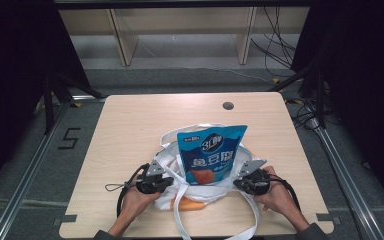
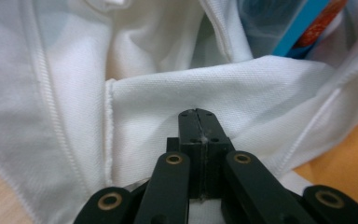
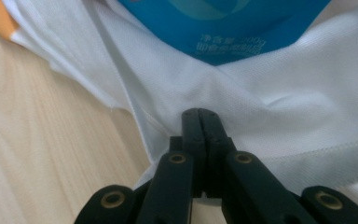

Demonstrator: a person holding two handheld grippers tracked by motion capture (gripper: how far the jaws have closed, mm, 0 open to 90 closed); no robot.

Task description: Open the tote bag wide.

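At the near edge of the wooden table [image 1: 130,130], the left gripper [image 1: 156,181] has its jaws pressed together on a fold of the white cloth bag [image 1: 172,150], pinching the rim on that side. Between the two grippers stands a blue snack pouch [image 1: 211,152], upright in the bag's mouth with most of its length above the cloth; holding the rim at both sides probably keeps the opening spread so the pouch can settle in. An orange panel [image 1: 192,204] shows beneath the bag. On the right, the right gripper [image 1: 252,181] is likewise clamped on the bag's fabric just below the pouch's lower edge.
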